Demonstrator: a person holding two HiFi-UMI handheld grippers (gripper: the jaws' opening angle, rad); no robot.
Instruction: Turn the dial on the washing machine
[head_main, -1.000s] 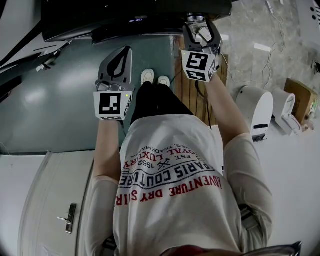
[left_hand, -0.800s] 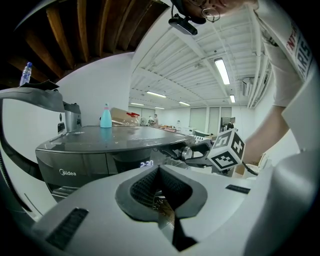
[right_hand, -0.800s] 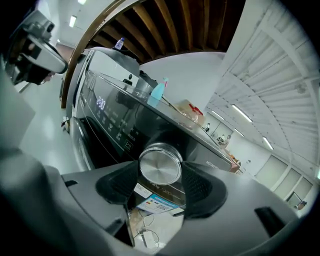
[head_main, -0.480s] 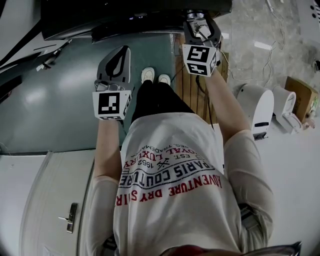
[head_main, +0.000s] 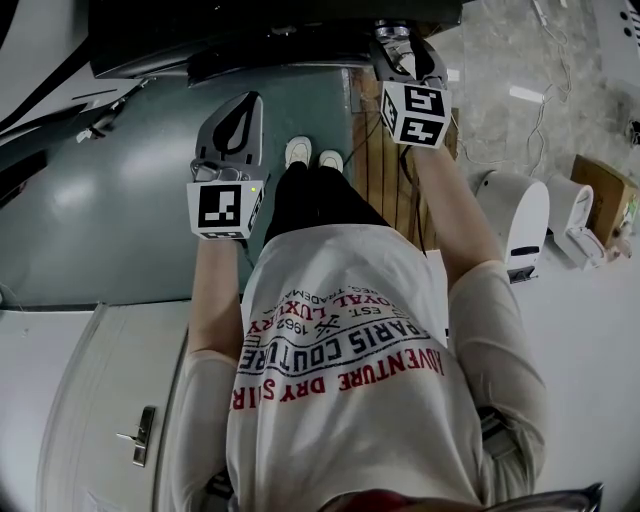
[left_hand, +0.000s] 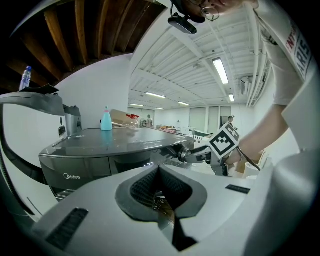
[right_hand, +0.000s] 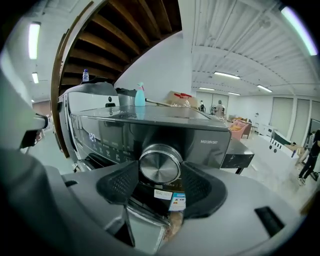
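Workshop floor (head_main: 120, 200) underfoot, washing machine (right_hand: 200, 131) ahead. Right gripper (right_hand: 160, 171) clamps its dial (right_hand: 160, 163); left gripper (left_hand: 159, 172) jaws meet, empty.

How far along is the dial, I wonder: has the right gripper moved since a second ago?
Yes. The right gripper rolled in place on the round silver dial; its marker cube swung rightward over the brown wooden slats.

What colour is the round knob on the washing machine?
The knob is shiny silver; the right gripper view shows it best.
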